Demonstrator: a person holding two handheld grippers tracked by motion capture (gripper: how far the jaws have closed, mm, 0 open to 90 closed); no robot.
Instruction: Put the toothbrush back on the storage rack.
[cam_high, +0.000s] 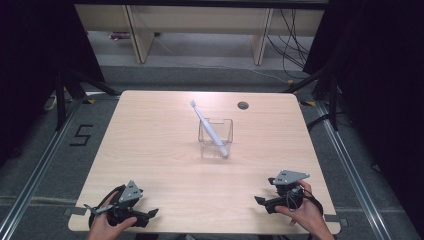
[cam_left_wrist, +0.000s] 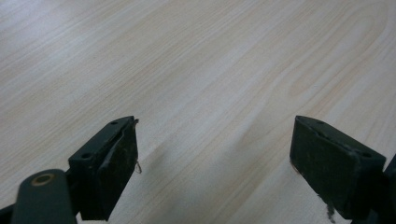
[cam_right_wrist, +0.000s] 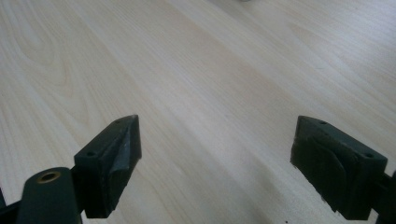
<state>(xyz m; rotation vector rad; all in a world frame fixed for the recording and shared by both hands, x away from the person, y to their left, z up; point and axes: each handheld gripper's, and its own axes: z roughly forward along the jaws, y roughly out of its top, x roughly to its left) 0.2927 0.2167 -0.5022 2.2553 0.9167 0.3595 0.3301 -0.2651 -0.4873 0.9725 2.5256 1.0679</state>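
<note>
Pale matt wood-grain table; clear glossy plastic box; matt black jaws

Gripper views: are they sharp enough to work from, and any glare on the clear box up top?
Left gripper view: the jaws look sharp, the table grain softens farther off, with a faint shadow between the jaws. Right gripper view: much the same, soft grain and a pale sheen top left. High view: even light; the clear box shows only faint reflections, and the toothbrush in it reads clearly.

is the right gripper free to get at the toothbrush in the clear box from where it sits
Probably yes. The right gripper is open and empty at the near edge, and only bare table lies between it and the toothbrush leaning in the clear box.
</note>
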